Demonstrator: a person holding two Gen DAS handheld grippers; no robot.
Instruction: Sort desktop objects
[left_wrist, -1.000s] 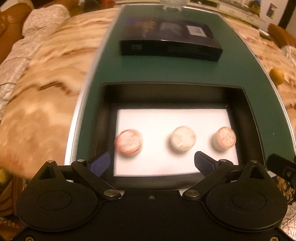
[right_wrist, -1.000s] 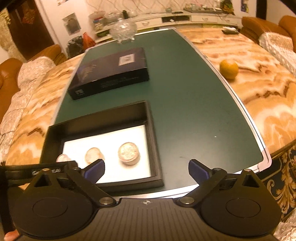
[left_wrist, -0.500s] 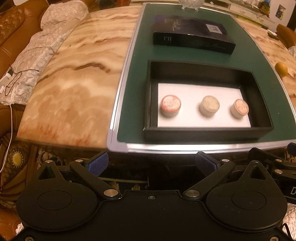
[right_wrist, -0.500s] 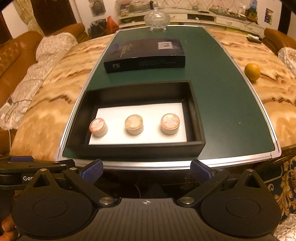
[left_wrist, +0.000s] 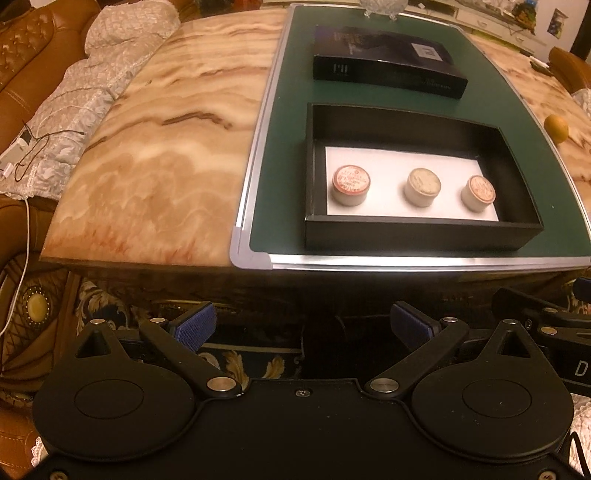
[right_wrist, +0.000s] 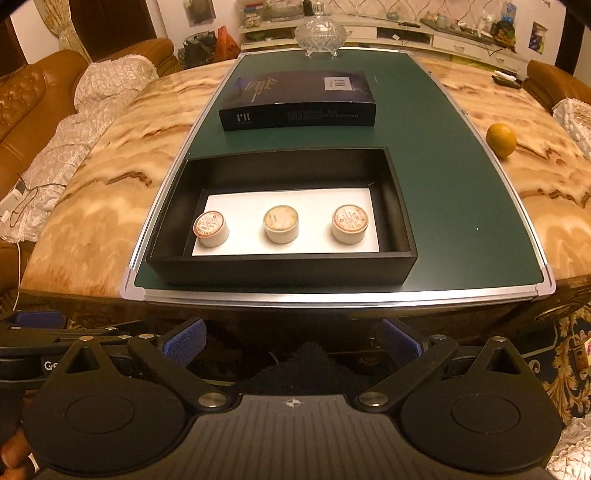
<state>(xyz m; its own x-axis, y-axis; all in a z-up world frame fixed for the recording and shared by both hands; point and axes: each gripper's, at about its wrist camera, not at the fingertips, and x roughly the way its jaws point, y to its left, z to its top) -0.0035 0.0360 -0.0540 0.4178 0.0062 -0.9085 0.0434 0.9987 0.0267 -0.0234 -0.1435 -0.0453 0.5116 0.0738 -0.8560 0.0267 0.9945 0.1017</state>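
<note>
An open black box (right_wrist: 280, 271) stands at the near end of the green mat (right_wrist: 443, 184). On its white liner stand three small round white jars: left (right_wrist: 211, 229), middle (right_wrist: 281, 223), right (right_wrist: 349, 223). They also show in the left wrist view: left jar (left_wrist: 351, 184), middle jar (left_wrist: 423, 187), right jar (left_wrist: 478, 192), in the box (left_wrist: 417, 234). The dark box lid (right_wrist: 297, 99) lies behind the box. My left gripper (left_wrist: 303, 326) and right gripper (right_wrist: 291, 341) are both open and empty, held below and in front of the table edge.
An orange (right_wrist: 501, 140) lies on the marble table (right_wrist: 92, 206) right of the mat. A glass dish (right_wrist: 320, 33) stands at the mat's far end. Brown sofas with lace covers (right_wrist: 107, 88) flank the table. The table's front edge (right_wrist: 332, 299) is just ahead of both grippers.
Both grippers have pulled back from over the box, off the table, to below its front edge. The jars and box have not moved.
</note>
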